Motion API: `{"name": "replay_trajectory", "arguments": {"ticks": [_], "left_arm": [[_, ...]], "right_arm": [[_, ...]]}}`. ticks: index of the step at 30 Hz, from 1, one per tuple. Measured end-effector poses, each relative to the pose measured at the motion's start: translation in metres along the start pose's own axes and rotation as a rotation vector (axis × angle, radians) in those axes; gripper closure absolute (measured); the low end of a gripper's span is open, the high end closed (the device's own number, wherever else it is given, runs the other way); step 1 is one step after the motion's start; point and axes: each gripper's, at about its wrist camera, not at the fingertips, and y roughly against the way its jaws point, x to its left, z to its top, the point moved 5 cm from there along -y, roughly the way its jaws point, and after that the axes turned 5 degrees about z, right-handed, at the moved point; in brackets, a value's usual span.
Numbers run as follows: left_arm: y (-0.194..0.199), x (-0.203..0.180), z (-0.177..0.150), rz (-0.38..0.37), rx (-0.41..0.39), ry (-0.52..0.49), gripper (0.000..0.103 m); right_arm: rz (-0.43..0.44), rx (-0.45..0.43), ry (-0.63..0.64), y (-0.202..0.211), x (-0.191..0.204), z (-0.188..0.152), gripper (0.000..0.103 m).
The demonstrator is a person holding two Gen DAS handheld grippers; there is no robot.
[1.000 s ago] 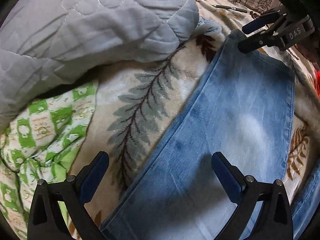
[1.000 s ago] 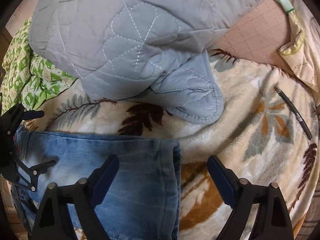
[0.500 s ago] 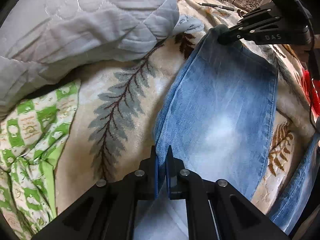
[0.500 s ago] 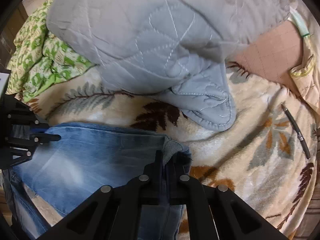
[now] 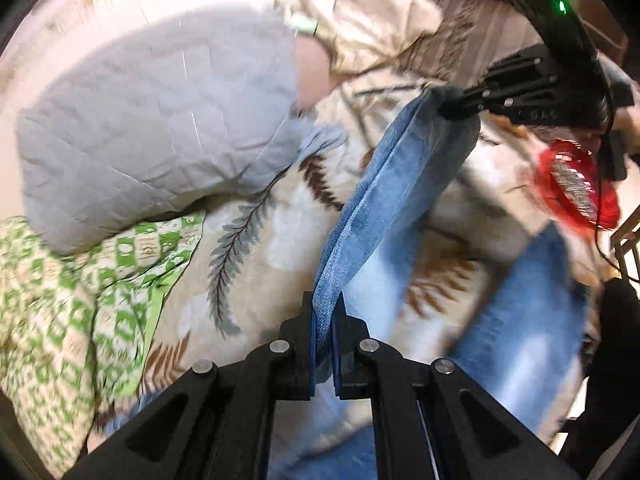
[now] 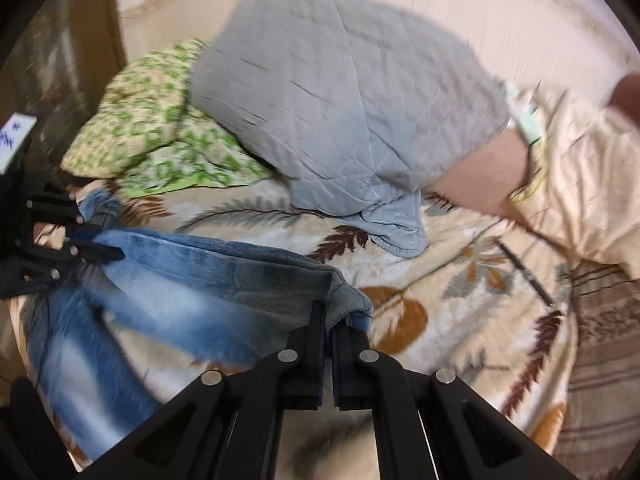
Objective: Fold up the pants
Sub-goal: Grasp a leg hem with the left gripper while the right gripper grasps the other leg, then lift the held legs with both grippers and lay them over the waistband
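Both tongs are clenched on the blue jeans (image 5: 384, 200). Seen from its own camera, the left gripper (image 5: 323, 344) pinches a folded edge of denim between its two black fingers, and the cloth runs up and away from it as a taut band to the far right, where the right gripper (image 5: 460, 106) bites the other end. From the right wrist camera the same holds in reverse: the right gripper (image 6: 328, 344) nips a bunched grey-blue corner of the jeans (image 6: 224, 272), and the denim stretches off to the left, where the left gripper (image 6: 96, 250) grips it. The stretch of cloth between the two tongs hangs lifted above the leaf-patterned fleece blanket (image 6: 460, 320), while the rest of the jeans trails down onto the blanket at the near left, blurred.

Beyond the jeans lies a grey quilted cover (image 6: 344, 104), heaped on the far side of the bed, with a green-and-white patterned cloth (image 6: 160, 128) tucked under it to the left. A dark pen (image 6: 524, 276) lies on the blanket to the right. In the left wrist view something red (image 5: 576, 184) shows at the right edge, too blurred to name.
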Motion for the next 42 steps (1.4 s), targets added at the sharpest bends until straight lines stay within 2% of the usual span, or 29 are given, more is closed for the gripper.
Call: {"name": "replay_trajectory", "arguments": {"ticks": [4, 8, 11, 12, 17, 20, 25, 30, 34, 35, 36, 37, 38, 39, 40, 42], "left_arm": [[0.04, -0.05, -0.03, 0.043, -0.064, -0.02, 0.098], [0.054, -0.097, -0.072, 0.062, -0.101, -0.009, 0.098], [0.038, -0.131, -0.11, 0.073, -0.086, 0.001, 0.098], [0.029, -0.139, -0.122, 0.055, -0.07, 0.017, 0.098], [-0.004, -0.165, -0.164, 0.022, 0.0, 0.067, 0.098], [-0.011, -0.167, -0.174, 0.01, 0.005, 0.101, 0.098], [-0.017, -0.163, -0.176, -0.009, -0.002, 0.125, 0.097], [-0.017, -0.169, -0.178, 0.014, 0.0, 0.11, 0.097], [-0.013, -0.168, -0.177, 0.002, 0.004, 0.122, 0.096], [-0.011, -0.169, -0.177, 0.006, 0.003, 0.112, 0.087], [-0.007, -0.17, -0.177, 0.003, 0.008, 0.101, 0.063], [-0.002, -0.172, -0.178, -0.018, 0.016, 0.094, 0.046], [0.004, -0.171, -0.178, -0.03, 0.01, 0.096, 0.019], [0.015, -0.17, -0.178, -0.029, -0.024, 0.102, 0.008], [0.027, -0.165, -0.178, -0.004, -0.066, 0.108, 0.006], [0.039, -0.153, -0.18, 0.055, -0.079, 0.121, 0.005]], "right_arm": [[-0.019, -0.107, 0.02, 0.057, 0.022, -0.046, 0.101], [-0.04, -0.163, 0.042, 0.096, 0.039, -0.106, 0.101], [-0.021, -0.125, 0.041, 0.101, 0.049, -0.154, 0.101], [-0.003, -0.099, 0.034, 0.098, 0.054, -0.169, 0.101], [0.051, 0.083, 0.017, 0.071, 0.073, -0.23, 0.101], [0.08, 0.164, -0.015, 0.058, 0.077, -0.25, 0.101], [0.101, 0.222, -0.053, 0.05, 0.083, -0.271, 0.101], [0.078, 0.223, -0.063, 0.044, 0.082, -0.281, 0.1], [0.07, 0.224, -0.084, 0.05, 0.08, -0.279, 0.095], [0.071, 0.224, -0.088, 0.052, 0.079, -0.279, 0.093], [0.064, 0.224, -0.092, 0.057, 0.079, -0.278, 0.084], [0.044, 0.221, -0.089, 0.063, 0.078, -0.276, 0.054], [0.025, 0.216, -0.083, 0.069, 0.078, -0.274, 0.032], [0.007, 0.196, -0.078, 0.077, 0.079, -0.271, 0.015], [0.0, 0.154, -0.07, 0.088, 0.08, -0.267, 0.015], [0.003, 0.101, -0.046, 0.106, 0.084, -0.258, 0.015]]}}
